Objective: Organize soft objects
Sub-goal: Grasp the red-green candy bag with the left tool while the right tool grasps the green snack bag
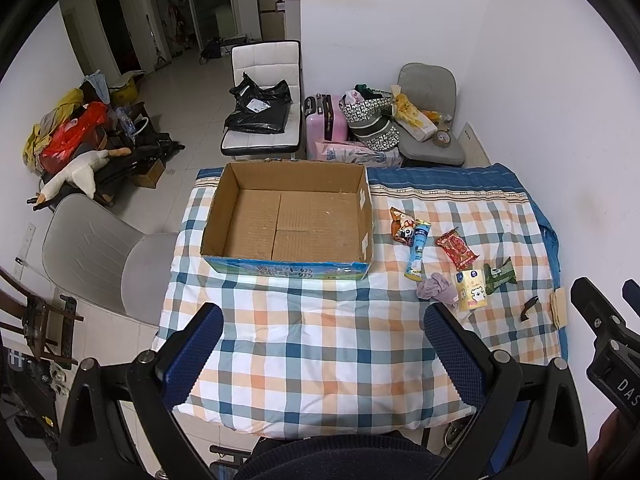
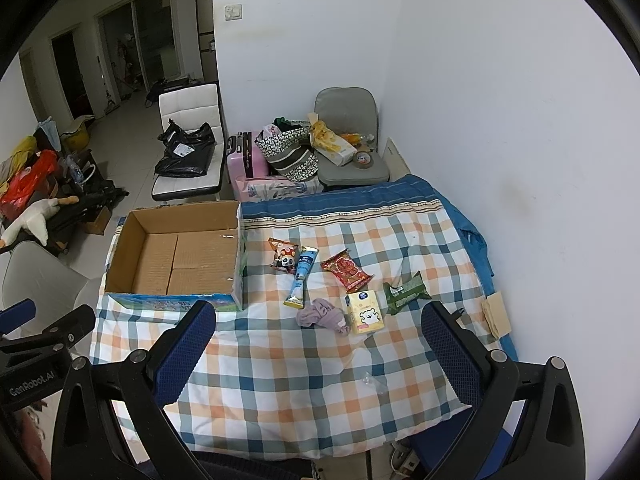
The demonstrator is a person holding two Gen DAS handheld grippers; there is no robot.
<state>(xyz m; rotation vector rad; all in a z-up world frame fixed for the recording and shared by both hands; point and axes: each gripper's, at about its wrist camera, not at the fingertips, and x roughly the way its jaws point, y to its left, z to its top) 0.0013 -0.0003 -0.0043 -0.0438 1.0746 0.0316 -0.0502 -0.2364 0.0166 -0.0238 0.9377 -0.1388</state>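
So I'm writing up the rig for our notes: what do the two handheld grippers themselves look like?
Both look alike: the left gripper and right gripper have black frames with round silver pivot bolts. Each finger carries a blue pad with a fine dotted grip texture. The left one's body bears white "GenRobot.AI" lettering, seen from the right wrist; the right one shows partial white letters "DAS".
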